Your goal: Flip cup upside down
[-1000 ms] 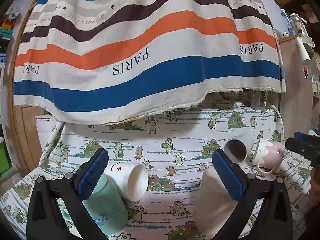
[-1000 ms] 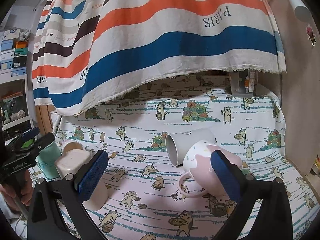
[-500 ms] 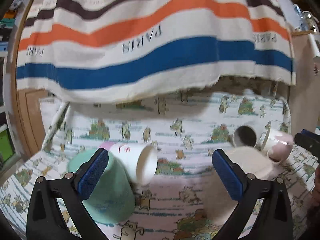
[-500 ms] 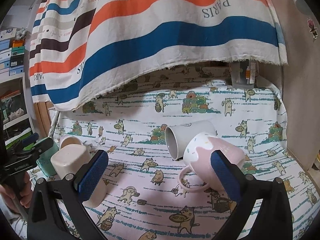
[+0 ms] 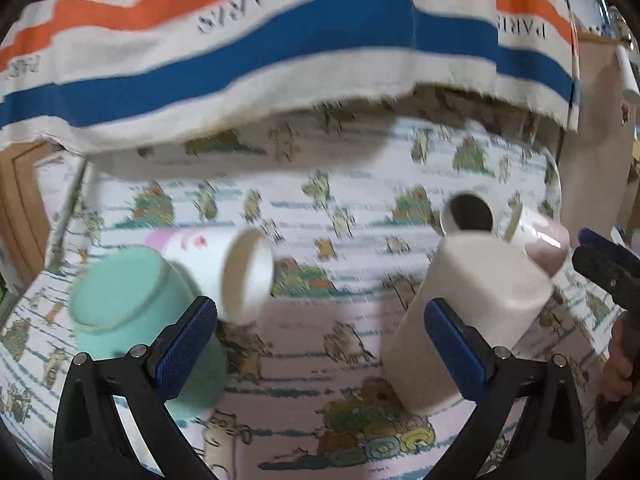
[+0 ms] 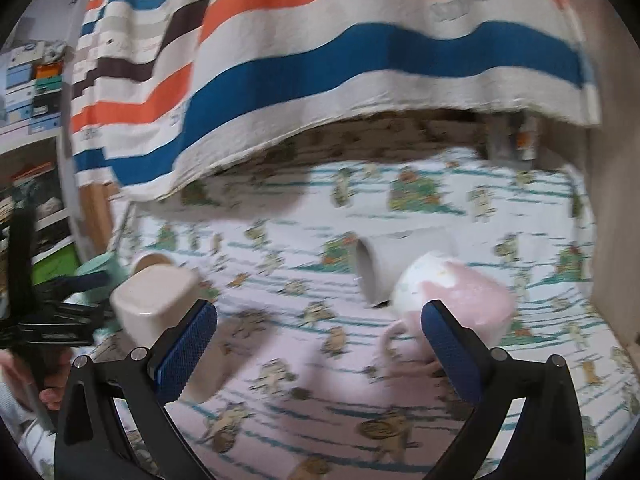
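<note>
Several cups sit on a cartoon-print cloth (image 5: pixel 320 320). A mint cup (image 5: pixel 132 320) stands upside down at the left, a white cup (image 5: pixel 228 268) lies on its side beside it. A cream square cup (image 5: pixel 468 320) stands upside down; it also shows in the right wrist view (image 6: pixel 160 308). A grey cup (image 6: pixel 400 264) lies on its side, and a pink mug (image 6: pixel 452 300) leans against it. My left gripper (image 5: pixel 320 344) is open and empty between the mint and cream cups. My right gripper (image 6: pixel 318 348) is open and empty just in front of the pink mug.
A striped cloth (image 5: pixel 280 52) hangs over the back of the table. A wooden panel (image 6: pixel 612 240) borders the right side. Shelves with boxes (image 6: pixel 32 92) stand at the far left. The other gripper shows at the edge of each view (image 5: pixel 608 268).
Both views are blurred by motion. My left gripper has risen and tilted down, so the mint and cream cups show from above. My right gripper has moved closer to the pink mug.
</note>
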### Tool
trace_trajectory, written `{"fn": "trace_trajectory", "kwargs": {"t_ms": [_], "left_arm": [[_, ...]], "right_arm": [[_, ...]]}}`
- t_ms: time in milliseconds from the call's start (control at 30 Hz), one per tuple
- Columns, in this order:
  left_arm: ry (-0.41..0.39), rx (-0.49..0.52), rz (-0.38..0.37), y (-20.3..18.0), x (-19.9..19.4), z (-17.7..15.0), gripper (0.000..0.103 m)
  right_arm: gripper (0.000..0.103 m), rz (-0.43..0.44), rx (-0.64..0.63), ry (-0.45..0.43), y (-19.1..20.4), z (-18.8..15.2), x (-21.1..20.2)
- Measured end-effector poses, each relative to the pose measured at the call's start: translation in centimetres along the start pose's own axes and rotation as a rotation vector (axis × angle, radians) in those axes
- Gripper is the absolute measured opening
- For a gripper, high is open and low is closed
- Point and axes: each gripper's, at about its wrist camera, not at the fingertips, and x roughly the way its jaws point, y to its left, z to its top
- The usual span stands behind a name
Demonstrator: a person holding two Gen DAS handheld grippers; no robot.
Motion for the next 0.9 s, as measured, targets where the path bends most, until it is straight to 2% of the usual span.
{"fn": "trace_trajectory", "kwargs": {"t_ms": [100,267,367,500,600,733,900], "left_arm": [[0.011,0.005,-0.037,-0.3,0.2,-0.1,0.102],[0.03,0.033,-0.079,-1.1,0.4,-0.1,0.102],[0.016,0.062,-0.057,-1.7,0.0,-0.2,0.102],[-0.047,0.066,-0.032,-1.4,-1.0,-0.1,0.102],[-0.064,0.056,-0.049,-1.1,-1.3,0.0,0.102],[-0.041,0.065,-0.06,-1.2,-0.9,-0.1,0.102],[-0.069,0.045,-0.032,-0.8,-1.4,0.1,0.102]], "right_arm": [[0.097,0.071,-0.021,0.049,1.2,-0.3,1.0],[0.076,0.113,-0.078,0.1,2.8,-0.7,1.9],[0.075,0.149,-0.092,0.121,3.3,-1.0,2.0],[0.075,0.152,-0.114,0.076,3.3,-0.9,0.7],[0.075,0.152,-0.103,0.064,3.0,-0.7,0.3],[0.075,0.118,-0.089,0.059,2.4,-0.5,0.2],[0.077,-0.036,-0.08,0.032,1.3,-0.3,0.1]]}}
